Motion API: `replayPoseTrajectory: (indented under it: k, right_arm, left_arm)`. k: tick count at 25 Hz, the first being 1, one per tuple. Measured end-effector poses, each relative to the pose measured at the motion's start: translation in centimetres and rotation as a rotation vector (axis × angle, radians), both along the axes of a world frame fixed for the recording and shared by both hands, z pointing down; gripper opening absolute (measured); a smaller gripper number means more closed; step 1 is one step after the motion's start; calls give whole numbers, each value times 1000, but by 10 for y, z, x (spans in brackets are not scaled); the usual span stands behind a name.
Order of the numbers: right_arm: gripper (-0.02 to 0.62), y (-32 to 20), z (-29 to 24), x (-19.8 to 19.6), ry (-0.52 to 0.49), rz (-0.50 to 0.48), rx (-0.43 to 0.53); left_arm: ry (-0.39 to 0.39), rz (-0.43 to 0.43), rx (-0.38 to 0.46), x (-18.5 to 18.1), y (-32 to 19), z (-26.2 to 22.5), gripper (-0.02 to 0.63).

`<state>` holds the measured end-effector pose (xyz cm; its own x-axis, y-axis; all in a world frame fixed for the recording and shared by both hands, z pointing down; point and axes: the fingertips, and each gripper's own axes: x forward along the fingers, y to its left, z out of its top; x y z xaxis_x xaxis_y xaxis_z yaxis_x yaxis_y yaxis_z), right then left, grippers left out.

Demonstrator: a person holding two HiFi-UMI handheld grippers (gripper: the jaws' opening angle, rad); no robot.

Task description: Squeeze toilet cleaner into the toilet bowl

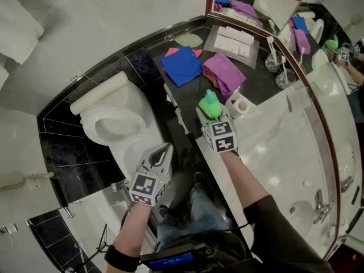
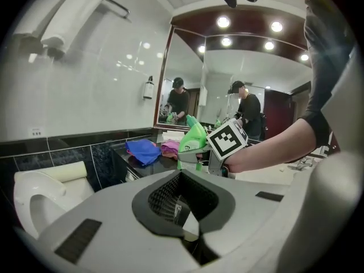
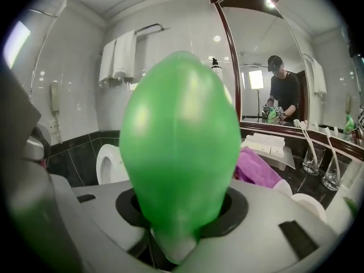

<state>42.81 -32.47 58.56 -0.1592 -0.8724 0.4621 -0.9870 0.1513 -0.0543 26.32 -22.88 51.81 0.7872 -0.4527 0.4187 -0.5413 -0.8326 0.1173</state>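
Observation:
The green toilet cleaner bottle [image 1: 210, 105] is held over the front edge of the black counter, with my right gripper [image 1: 209, 115] shut on it. In the right gripper view the bottle [image 3: 179, 135] fills the middle between the jaws and hides much of what lies behind. The white toilet [image 1: 111, 121] stands to the left with its seat and lid raised and its bowl open, and it also shows as the toilet [image 3: 107, 164] left of the bottle. My left gripper [image 1: 165, 150] hovers shut and empty just right of the bowl; its own view shows the bottle [image 2: 192, 136] ahead.
On the counter [image 1: 267, 84] lie a blue cloth [image 1: 182, 65], a purple cloth [image 1: 224, 73], a toilet paper roll [image 1: 239, 106] and a tray of white packets [image 1: 233, 41]. Two glasses [image 1: 284, 75] stand by the mirror. A white basin [image 1: 301, 209] lies to the right.

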Motion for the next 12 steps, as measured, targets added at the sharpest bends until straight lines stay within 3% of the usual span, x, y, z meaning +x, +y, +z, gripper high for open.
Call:
replayPoseTrajectory:
  k: [12]
  right_arm:
    - [221,-7,3,3,58,20,62]
  left_arm:
    - [-26,-6,-2,0,-8,21,5]
